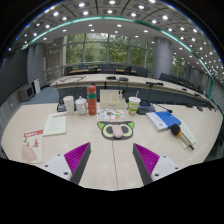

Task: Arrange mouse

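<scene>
While the gripper (112, 148) hangs above the near edge of the long pale table (110, 170), the task appears to be in its approach step; nothing has been grasped yet. The fingers are spread wide, the magenta pads (75, 157) face each other across bare tabletop, and nothing lies between them.

Beyond the fingers, in a rough row: a sheet of paper (55, 123), a red bottle (92, 100), a pale cup (134, 103) and a blue notebook (163, 120).

Just ahead of the gap between the fingers lies a patterned mouse mat (116, 129). A small pale object (113, 115) near the mat's far edge is probably the mouse, but it is too small to confirm. It is in line with the gap and well clear of both fingertips.

Next move, as judged: advance straight forward and lower, keeping the fingers spread until they flank the mouse, then close on its sides.
</scene>
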A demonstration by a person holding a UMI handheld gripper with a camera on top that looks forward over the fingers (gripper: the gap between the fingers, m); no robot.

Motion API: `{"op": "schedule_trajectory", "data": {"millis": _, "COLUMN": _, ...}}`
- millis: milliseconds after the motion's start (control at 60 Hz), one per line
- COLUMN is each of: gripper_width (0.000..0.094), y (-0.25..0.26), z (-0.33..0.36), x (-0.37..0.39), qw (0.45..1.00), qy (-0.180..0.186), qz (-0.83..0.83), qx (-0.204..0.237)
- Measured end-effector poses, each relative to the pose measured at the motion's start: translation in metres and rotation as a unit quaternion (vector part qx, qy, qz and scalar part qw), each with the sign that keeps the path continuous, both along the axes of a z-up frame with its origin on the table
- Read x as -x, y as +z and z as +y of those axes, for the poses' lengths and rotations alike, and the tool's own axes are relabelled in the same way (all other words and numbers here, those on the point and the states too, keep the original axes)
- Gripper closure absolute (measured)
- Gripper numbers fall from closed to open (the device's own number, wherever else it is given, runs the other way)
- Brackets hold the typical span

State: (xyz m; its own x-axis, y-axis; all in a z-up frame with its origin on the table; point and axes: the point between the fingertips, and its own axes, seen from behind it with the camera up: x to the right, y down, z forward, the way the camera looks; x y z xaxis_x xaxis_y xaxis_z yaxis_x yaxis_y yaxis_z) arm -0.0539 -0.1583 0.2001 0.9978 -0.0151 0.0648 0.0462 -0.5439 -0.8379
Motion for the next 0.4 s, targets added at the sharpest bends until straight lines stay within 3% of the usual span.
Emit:
{"op": "schedule_trajectory", "data": {"millis": 183, "gripper_width": 0.0082, "y": 0.025, "z": -0.059, "x": 0.017, "qw": 1.000, "qy": 0.002, "qz": 0.006, "qx": -0.016}}
{"op": "schedule_trajectory", "data": {"millis": 400, "gripper_width": 0.0082, "y": 0.042, "z": -0.083, "x": 0.020, "qw": 1.000, "qy": 0.000, "qz": -0.002, "qx": -0.030}}
